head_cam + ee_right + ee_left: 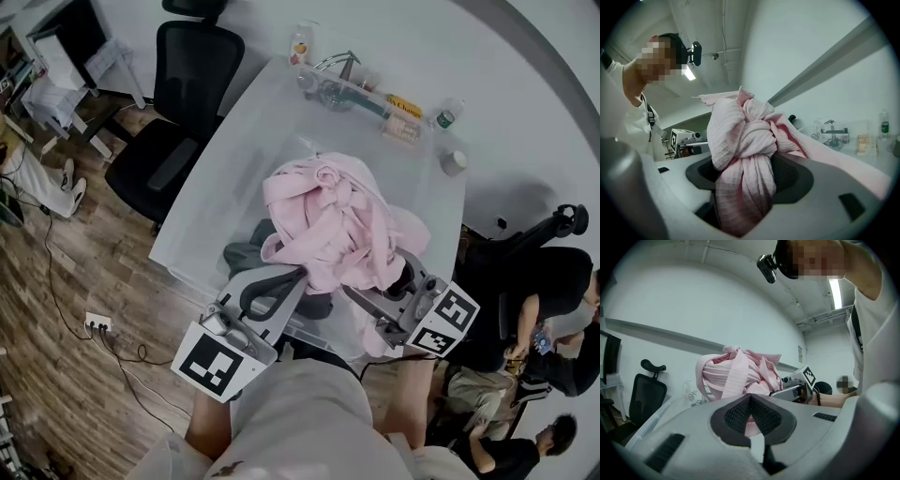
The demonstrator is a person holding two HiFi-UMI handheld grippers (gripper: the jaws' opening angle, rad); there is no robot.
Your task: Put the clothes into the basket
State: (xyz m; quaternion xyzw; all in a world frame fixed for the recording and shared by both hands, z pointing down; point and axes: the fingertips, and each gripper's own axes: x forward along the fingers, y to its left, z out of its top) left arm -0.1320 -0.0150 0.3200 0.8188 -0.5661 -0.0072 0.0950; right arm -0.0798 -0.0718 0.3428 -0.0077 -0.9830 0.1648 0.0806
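Note:
A bundled pink ribbed garment [328, 220] hangs in the air over the white table [234, 159], held from both sides. My left gripper [295, 279] is shut on its near-left underside; in the left gripper view a strip of the pink garment [736, 373] shows pinched between the dark pads of the left gripper [750, 417]. My right gripper [375, 284] is shut on a thick twisted fold, and the pink garment [740, 140] fills the gap of the right gripper [745, 187]. A dark grey garment [246, 253] lies on the table below the bundle, partly hidden.
Along the table's far edge stand a bottle [300, 42], a metal rack [342, 75], a green-capped bottle [445, 117] and a tape roll [453, 161]. A black office chair [178, 103] stands left of the table. People sit at the right [525, 319].

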